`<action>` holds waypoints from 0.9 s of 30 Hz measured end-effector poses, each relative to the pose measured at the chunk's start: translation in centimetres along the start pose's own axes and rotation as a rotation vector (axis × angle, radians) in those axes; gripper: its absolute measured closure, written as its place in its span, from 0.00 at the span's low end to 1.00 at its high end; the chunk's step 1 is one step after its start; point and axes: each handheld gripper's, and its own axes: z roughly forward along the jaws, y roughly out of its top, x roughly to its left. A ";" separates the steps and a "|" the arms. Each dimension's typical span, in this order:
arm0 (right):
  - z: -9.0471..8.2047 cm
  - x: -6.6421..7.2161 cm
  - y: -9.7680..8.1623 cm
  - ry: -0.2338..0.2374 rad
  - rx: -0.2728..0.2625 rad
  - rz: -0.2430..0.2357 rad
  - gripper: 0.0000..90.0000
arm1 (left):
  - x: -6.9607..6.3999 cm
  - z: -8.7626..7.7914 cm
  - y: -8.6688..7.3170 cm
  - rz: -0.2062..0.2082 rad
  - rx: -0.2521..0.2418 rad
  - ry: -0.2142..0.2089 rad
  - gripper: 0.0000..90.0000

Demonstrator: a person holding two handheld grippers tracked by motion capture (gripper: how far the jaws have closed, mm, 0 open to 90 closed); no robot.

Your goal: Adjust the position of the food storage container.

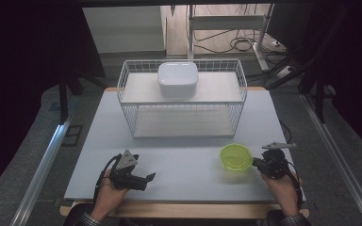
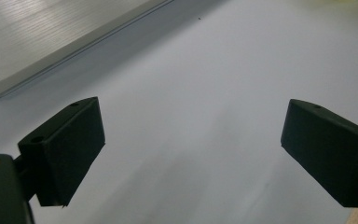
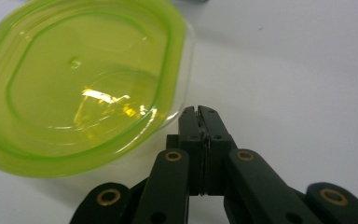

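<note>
The green lidded container (image 1: 236, 158) sits on the table (image 1: 179, 165) at the near right, just left of the right gripper (image 1: 259, 164), whose jaws are pressed together at its rim; whether they pinch the rim is unclear. The left gripper (image 1: 148, 178), well apart, has wide jaws
</note>
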 end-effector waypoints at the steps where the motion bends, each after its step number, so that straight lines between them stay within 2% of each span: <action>1: 0.2 0.2 0.0 0.018 0.001 0.003 0.99 | 0.0 0.0 0.0 0.000 0.003 0.000 0.07; 4: 0.4 0.5 0.1 0.022 -0.003 -0.009 0.99 | 0.0 0.1 0.0 0.002 0.005 0.001 0.07; 10: 0.8 1.7 0.3 0.062 -0.007 -0.032 0.99 | 0.0 0.1 0.0 0.001 0.009 -0.002 0.07; 21: 2.2 3.6 0.9 0.156 0.005 -0.043 0.99 | -0.1 0.3 0.0 0.005 0.018 -0.002 0.07; 23: 2.8 4.2 1.2 0.192 0.006 -0.042 0.99 | -0.1 0.3 0.0 0.007 0.020 -0.001 0.07; 27: 3.6 5.1 1.7 0.222 -0.001 -0.059 0.99 | -0.1 0.4 0.0 0.007 0.023 -0.001 0.07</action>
